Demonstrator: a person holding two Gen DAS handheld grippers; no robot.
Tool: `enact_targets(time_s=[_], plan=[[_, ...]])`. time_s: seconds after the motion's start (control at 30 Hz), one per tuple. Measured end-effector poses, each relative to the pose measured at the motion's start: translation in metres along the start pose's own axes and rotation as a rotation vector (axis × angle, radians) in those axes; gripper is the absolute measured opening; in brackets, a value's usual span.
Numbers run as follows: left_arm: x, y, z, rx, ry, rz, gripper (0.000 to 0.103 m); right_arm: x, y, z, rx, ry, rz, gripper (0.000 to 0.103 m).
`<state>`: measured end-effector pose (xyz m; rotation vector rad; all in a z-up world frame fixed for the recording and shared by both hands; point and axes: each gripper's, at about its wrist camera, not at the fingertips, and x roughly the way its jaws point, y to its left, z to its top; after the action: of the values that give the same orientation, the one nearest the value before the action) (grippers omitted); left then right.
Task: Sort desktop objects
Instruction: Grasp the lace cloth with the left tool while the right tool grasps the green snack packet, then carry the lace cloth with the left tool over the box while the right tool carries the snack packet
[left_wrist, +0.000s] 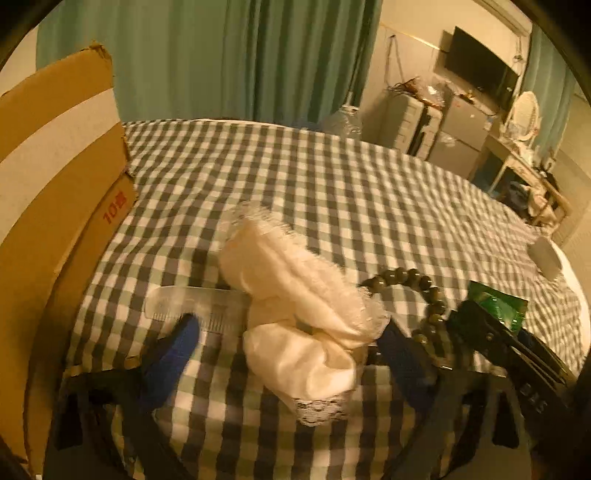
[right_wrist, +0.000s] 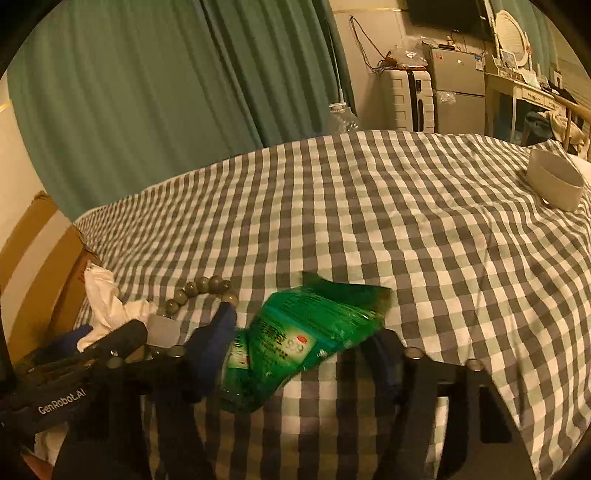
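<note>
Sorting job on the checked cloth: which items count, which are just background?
Job items:
- cream lace cloth, between the open left gripper fingers
- green packet, between the right gripper fingers
- bead bracelet
- clear comb
- cardboard box
- pale bowl, likely a sorting target

Background:
- green curtain
- TV
- suitcase
- plastic bottle

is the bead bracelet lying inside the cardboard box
No, the bead bracelet lies on the checked cloth, well apart from the cardboard box.
</note>
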<state>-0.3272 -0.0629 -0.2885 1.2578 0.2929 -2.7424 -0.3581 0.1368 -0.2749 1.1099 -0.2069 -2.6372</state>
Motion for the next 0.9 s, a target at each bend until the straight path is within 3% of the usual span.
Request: enact_targets(time_s=[0.07, 0.13, 0.27, 0.3, 0.6, 0.9], plan=[[-0.004, -0.001, 0.0, 0.029, 0.003, 0.001, 0.05, -0.002, -0.001, -0.001, 0.005, 0.0, -0.008, 0.054], [-0.007, 0.001, 0.001, 0.047, 0.016, -0.017, 0.035, -0.006, -0.004, -0.003, 0.013, -0.003, -0.017, 0.052], [-0.021, 0.011, 0.002, 0.022, 0.033, -0.033, 0.029, -0.023, -0.004, -0.008, 0.015, -0.042, -0.07, 0.044], [-0.026, 0.012, 0.002, 0.021, 0.032, -0.028, 0.029, -0.027, -0.006, -0.009, 0.015, -0.045, -0.077, 0.038], [-0.081, 0.012, 0.0, 0.057, 0.013, -0.024, 0.029, -0.072, -0.008, -0.013, 0.022, -0.052, -0.073, 0.038], [-0.145, 0.007, 0.0, 0.087, -0.023, -0.036, 0.029, -0.143, 0.018, -0.011, 0.037, -0.102, -0.029, 0.038]])
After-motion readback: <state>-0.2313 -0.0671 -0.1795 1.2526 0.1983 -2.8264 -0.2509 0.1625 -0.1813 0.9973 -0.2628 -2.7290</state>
